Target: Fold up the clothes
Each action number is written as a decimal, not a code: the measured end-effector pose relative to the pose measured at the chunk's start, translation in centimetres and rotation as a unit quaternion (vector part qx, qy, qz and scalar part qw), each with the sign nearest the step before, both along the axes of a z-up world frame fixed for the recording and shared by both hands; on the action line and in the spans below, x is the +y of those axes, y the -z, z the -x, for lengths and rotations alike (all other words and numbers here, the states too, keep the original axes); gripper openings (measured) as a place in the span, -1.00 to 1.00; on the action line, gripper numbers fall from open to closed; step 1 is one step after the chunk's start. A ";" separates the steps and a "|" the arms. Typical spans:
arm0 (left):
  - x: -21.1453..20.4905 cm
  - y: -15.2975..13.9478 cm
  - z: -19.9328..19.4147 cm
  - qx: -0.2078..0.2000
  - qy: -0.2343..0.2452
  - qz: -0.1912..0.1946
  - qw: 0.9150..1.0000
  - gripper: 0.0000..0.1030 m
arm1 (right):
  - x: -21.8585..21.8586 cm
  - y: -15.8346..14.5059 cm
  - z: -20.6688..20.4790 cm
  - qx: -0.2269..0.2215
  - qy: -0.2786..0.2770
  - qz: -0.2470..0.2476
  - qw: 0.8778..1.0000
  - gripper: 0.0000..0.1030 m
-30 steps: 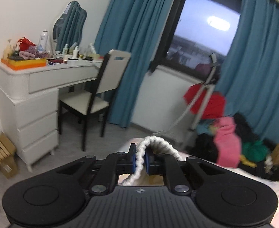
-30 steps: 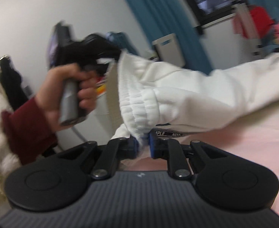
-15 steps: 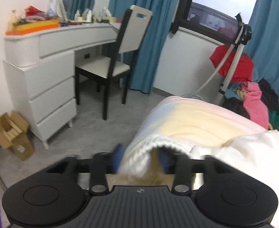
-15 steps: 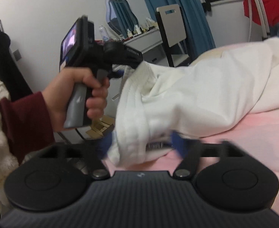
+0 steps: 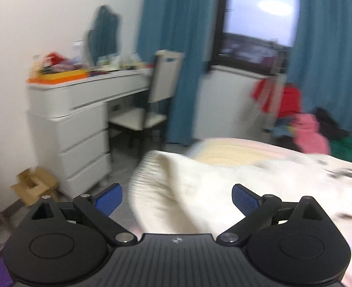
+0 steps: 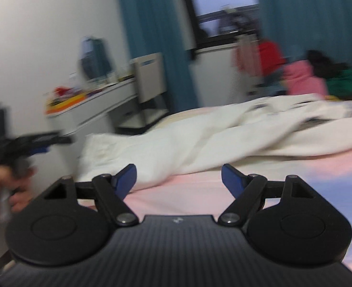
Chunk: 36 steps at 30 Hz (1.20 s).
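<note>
Cream-white fabric, a ribbed-hem garment (image 5: 187, 191), fills the middle of the left wrist view, lying on the bed (image 5: 235, 148) with its hem end near the bed's edge. The left claw (image 5: 177, 199) stands wide, its blue pads (image 5: 110, 199) clear of the cloth on either side. Motion blur softens the whole view; print on the garment at right is unreadable. Open floor separates the bed from the white dresser (image 5: 80, 138) and chair (image 5: 152, 110).

Right wrist view: the right claw (image 6: 178, 179) is likewise spread wide, holding nothing, above bare pink sheet (image 6: 199, 196). The garment (image 6: 199, 138) stretches across the bed beyond it. At far left the left claw (image 6: 39, 143) and its gripping hand (image 6: 6, 184) are cut off by the frame and blurred. A clothes pile (image 6: 319, 79) lies beyond the bed.
</note>
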<state>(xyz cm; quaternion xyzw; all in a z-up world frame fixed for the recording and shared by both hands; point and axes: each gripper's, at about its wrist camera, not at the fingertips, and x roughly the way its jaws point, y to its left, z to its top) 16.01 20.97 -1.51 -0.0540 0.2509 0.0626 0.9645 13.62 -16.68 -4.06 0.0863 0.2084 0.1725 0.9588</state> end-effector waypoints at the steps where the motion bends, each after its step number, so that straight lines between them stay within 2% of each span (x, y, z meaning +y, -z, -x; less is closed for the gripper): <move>1: -1.5 -0.2 1.1 -0.004 0.016 -0.001 1.000 0.92 | -1.6 -0.4 0.6 -0.004 0.021 0.002 1.000 0.56; 3: -4.8 -0.3 2.9 -0.005 0.051 -0.004 0.999 0.92 | -4.9 -1.0 1.8 -0.013 0.063 0.005 0.998 0.56; 5: -9.0 0.2 3.1 0.009 0.098 -0.006 0.995 0.90 | -7.9 -1.0 3.2 -0.006 0.105 -0.008 0.994 0.56; 9: -17.4 1.0 1.4 0.016 0.173 -0.026 0.984 0.90 | -12.2 -0.4 5.4 0.001 0.165 -0.051 0.985 0.56; 11: -21.5 1.4 0.0 0.012 0.204 -0.039 0.978 0.90 | -13.9 0.1 5.2 0.008 0.185 -0.065 0.980 0.56; 14: -27.1 2.5 -3.8 0.007 0.237 -0.043 0.971 0.88 | -15.6 1.4 3.8 0.004 0.210 -0.063 0.976 0.56; 18: -33.9 4.6 -10.1 0.004 0.265 -0.050 0.963 0.69 | -17.5 4.2 1.2 0.017 0.225 -0.082 0.971 0.55; 22: -38.7 6.6 -16.9 -0.002 0.282 -0.069 0.957 0.61 | -19.3 6.9 -1.3 0.030 0.240 -0.101 0.965 0.53; 23: -39.5 7.1 -18.6 -0.005 0.285 -0.071 0.956 0.55 | -19.8 7.6 -1.9 0.034 0.243 -0.106 0.964 0.53; 25: -41.7 8.0 -21.1 0.000 0.296 -0.075 0.952 0.21 | -20.7 9.0 -3.2 0.040 0.250 -0.115 0.961 0.53; 26: -42.6 8.2 -21.6 0.007 0.306 -0.077 0.949 -0.22 | -20.8 9.5 -3.7 0.042 0.251 -0.114 0.960 0.53; 27: -43.4 8.5 -22.1 0.014 0.316 -0.079 0.945 -0.49 | -20.9 10.0 -4.2 0.044 0.255 -0.114 0.959 0.53; 30: -44.0 8.0 -20.4 -0.002 0.341 -0.098 0.935 -0.73 | -21.3 10.9 -5.0 0.043 0.269 -0.119 0.955 0.53; 34: -42.1 6.2 -13.9 -0.034 0.378 -0.118 0.918 -0.81 | -22.1 10.7 -4.5 0.026 0.291 -0.133 0.947 0.52; 36: -40.2 5.3 -10.0 -0.042 0.384 -0.108 0.916 -0.82 | -22.5 10.3 -4.0 0.014 0.298 -0.146 0.943 0.52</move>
